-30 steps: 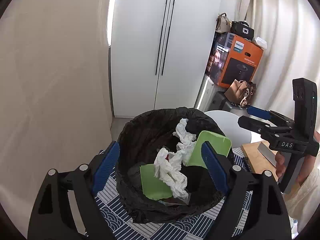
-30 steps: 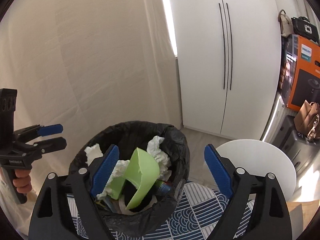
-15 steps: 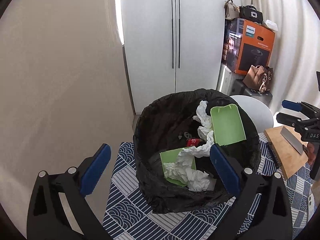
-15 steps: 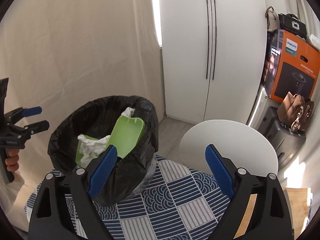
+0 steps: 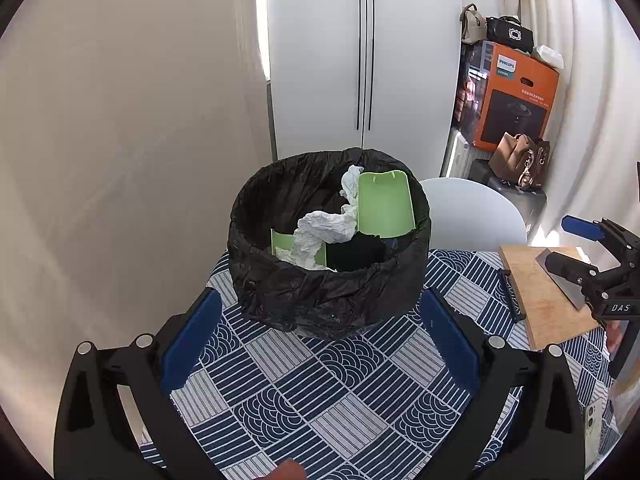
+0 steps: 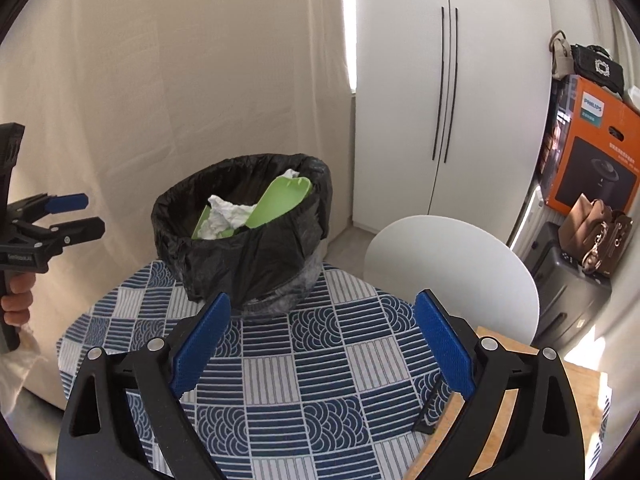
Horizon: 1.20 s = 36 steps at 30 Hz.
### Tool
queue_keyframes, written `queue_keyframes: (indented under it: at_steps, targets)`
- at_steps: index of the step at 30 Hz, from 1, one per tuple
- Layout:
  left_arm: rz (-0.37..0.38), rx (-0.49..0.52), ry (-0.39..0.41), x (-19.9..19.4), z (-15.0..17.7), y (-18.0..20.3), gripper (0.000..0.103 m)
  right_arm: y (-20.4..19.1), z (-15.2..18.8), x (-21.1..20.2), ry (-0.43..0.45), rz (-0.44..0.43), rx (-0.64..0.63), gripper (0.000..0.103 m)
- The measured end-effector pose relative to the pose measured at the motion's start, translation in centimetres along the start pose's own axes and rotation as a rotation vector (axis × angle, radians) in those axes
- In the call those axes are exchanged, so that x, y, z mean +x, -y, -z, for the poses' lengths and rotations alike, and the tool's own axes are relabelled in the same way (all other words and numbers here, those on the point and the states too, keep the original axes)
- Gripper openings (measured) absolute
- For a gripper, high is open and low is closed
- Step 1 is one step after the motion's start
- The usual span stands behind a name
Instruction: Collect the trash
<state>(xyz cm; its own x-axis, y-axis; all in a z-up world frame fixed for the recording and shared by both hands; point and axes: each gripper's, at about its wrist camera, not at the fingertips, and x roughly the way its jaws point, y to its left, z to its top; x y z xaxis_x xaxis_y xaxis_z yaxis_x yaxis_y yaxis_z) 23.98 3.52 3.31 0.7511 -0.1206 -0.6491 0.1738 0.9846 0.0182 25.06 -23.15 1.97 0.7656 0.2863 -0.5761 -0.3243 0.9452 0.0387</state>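
Apparently the collecting is mostly done: the black-bagged round trash bin (image 5: 328,256) stands at the far end of the surface covered by a blue-and-white patterned cloth (image 5: 344,392), and it already holds the trash. Inside it a light green plastic tray-like piece (image 5: 384,204) leans against the far right of the rim, a crumpled white paper tissue (image 5: 324,228) lies across the middle, and a second flat green piece (image 5: 282,242) sits low on the left. From the right wrist view the same load shows just above the rim of the bag (image 6: 244,208).

The left hand-held gripper (image 5: 318,344) is spread wide with nothing between its blue pads (image 5: 190,340), its jaws having just been opening to that width, and it hangs over the near cloth, apart from the bin. The right hand-held gripper (image 6: 320,344) is likewise spread and empty, its jaws having just been widening, and sits on the near side of the bin over the cloth.

No loose trash shows on the visible cloth. To the right lies a light wooden cutting board (image 5: 544,292) with a flat metal blade (image 5: 560,280) on it, which I judge to be kitchen things rather than litter. What is left, if anything, would lie outside these views; a small pale object at the near right edge (image 5: 592,428) is too cut off to identify
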Motion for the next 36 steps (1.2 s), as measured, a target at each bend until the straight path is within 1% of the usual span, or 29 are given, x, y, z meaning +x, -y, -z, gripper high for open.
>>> queue_keyframes:
  at_steps: [3, 5, 8, 10, 12, 14, 19, 23, 26, 31, 36]
  targets:
    - [0.009, -0.023, -0.015, -1.0, 2.0, 1.7, 0.097, 0.6, 2.0, -2.2, -0.01, -0.003, -0.018, 0.089]
    - [-0.001, -0.029, -0.022, -1.6, 3.4, 2.9, 0.097, 1.0, 3.3, -3.6, -0.013, 0.0, -0.023, 0.089]
    - [0.023, -0.04, -0.038, -2.5, 5.4, 4.5, 0.097, 1.4, 5.3, -5.5, -0.018, 0.004, -0.024, 0.089]
    - [0.012, -0.033, -0.03, -3.3, 6.4, 5.6, 0.097, 1.7, 6.4, -6.6, -0.022, 0.005, -0.019, 0.089]
    - [0.017, -0.025, -0.034, -4.0, 7.2, 6.5, 0.097, 2.1, 7.4, -7.5, -0.023, -0.008, 0.008, 0.089]
    - [0.014, -0.016, -0.034, -4.6, 7.9, 7.3, 0.097, 2.4, 8.2, -8.4, -0.021, -0.001, 0.02, 0.089]
    - [0.015, -0.005, -0.041, -5.9, 9.0, 8.2, 0.097, 2.3, 9.9, -9.9, -0.028, 0.003, 0.008, 0.089]
    - [-0.003, 0.003, -0.049, -6.5, 9.6, 8.5, 0.097, 2.3, 10.6, -10.7, -0.025, -0.003, 0.013, 0.089]
    - [0.0, 0.007, -0.048, -7.0, 9.8, 8.8, 0.097, 2.4, 10.8, -11.4, -0.02, 0.001, 0.013, 0.089]
    - [-0.018, 0.02, -0.042, -7.6, 9.9, 9.3, 0.097, 2.4, 10.9, -12.1, -0.01, 0.007, 0.006, 0.089]
    - [-0.016, 0.019, -0.044, -7.7, 10.2, 9.5, 0.097, 2.4, 11.1, -12.5, -0.011, -0.004, -0.004, 0.089]
